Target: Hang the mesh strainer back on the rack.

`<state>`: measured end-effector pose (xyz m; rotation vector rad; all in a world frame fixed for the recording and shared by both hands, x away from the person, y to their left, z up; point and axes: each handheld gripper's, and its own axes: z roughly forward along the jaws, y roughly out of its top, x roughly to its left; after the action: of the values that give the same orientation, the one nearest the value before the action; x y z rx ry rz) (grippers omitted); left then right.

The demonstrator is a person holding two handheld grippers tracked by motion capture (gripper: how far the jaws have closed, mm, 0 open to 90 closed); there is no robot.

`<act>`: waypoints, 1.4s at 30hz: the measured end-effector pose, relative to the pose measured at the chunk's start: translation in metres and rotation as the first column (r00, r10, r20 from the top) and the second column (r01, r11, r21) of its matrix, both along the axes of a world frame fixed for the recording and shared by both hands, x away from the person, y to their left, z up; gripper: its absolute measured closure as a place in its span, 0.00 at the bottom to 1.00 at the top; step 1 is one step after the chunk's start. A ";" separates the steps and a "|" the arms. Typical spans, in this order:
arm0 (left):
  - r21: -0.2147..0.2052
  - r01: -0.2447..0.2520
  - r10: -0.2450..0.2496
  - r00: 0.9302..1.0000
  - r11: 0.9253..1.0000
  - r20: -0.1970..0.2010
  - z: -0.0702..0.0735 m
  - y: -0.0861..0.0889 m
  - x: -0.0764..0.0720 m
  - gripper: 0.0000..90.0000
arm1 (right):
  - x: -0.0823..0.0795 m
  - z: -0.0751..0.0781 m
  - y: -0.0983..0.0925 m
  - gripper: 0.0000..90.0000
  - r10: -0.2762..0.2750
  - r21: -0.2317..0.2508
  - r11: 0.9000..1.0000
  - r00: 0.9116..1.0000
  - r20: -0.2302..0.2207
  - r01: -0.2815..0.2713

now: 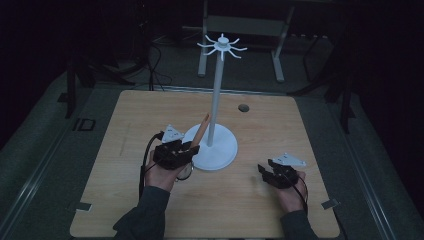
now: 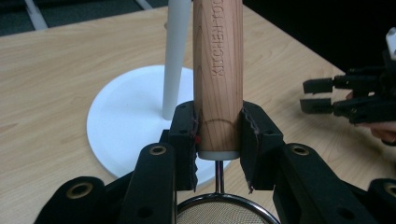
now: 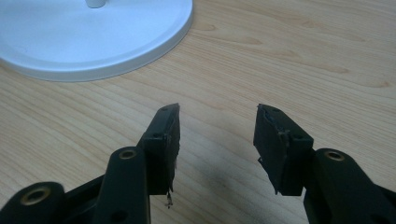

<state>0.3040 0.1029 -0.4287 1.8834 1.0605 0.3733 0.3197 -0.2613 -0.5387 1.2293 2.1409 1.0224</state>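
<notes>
My left gripper [image 2: 218, 128] is shut on the wooden handle [image 2: 217, 70] of a small strainer; the handle reads "KITCHEN TOOLS" and points up and away from me. The strainer's metal mesh bowl [image 2: 219, 211] hangs below the jaws, near my hand. In the high view the left gripper [image 1: 192, 148] holds the handle [image 1: 201, 129] tilted toward the white stand's pole [image 1: 216, 102], over the edge of its round base [image 1: 220, 150]. The stand's top carries several white hooks [image 1: 221, 46]. My right gripper [image 1: 263, 172] rests low over the table, open, with nothing between its jaws [image 3: 217, 133].
The wooden table [image 1: 150, 115] has a small dark round hole [image 1: 243, 107] behind the stand. The stand's base [image 3: 93, 37] lies ahead and left of the right gripper. A metal frame [image 1: 240, 30] stands on the floor beyond the table.
</notes>
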 end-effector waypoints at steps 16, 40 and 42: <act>-0.100 -0.053 0.060 0.996 0.994 0.067 0.019 0.004 -0.002 0.77 | 0.000 0.000 -0.001 0.56 -0.015 -0.003 1.000 1.000 -0.003 0.015; -0.198 -0.068 0.100 0.982 0.978 0.158 0.045 0.011 -0.004 0.77 | 0.000 -0.001 -0.001 0.56 -0.021 -0.004 1.000 1.000 -0.003 0.021; -0.207 -0.070 0.105 0.981 0.976 0.161 0.046 0.011 -0.004 0.77 | 0.001 -0.001 -0.001 0.56 -0.021 -0.006 1.000 1.000 -0.003 0.021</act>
<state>0.3003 0.1142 -0.3824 1.6003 1.0276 0.4534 0.3202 -0.2621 -0.5398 1.2492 2.1277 1.0051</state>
